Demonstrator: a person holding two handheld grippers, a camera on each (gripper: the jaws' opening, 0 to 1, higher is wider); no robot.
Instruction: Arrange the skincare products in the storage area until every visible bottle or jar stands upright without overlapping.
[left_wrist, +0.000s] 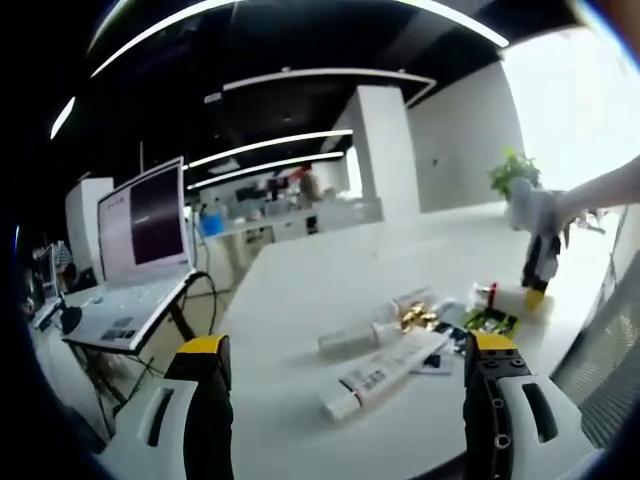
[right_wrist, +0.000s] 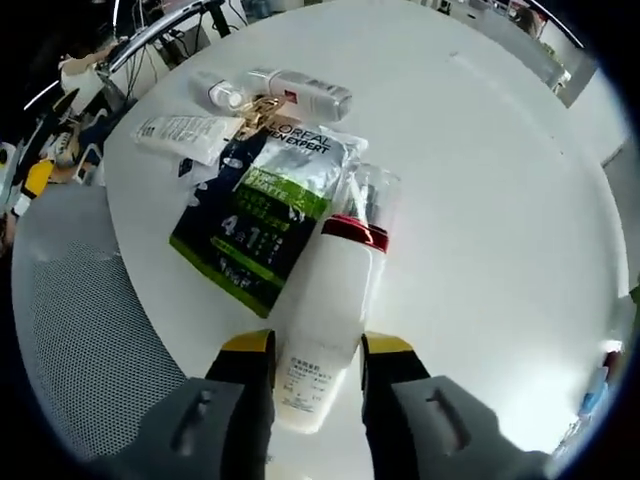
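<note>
Right claw (right_wrist: 315, 360): jaws closed in on the base end of a white bottle (right_wrist: 328, 320) lying flat on the white worktop (right_wrist: 500, 180), red collar at 12 o'clock. Green sachet (right_wrist: 270, 215) touching it at 10; small tubes (right_wrist: 300, 92) beyond.

Left claw (left_wrist: 345, 350): jaws wide apart, nothing held, above worktop. White tube (left_wrist: 385, 372) lying between them; laptop (left_wrist: 140, 235) far off at 10.
</note>
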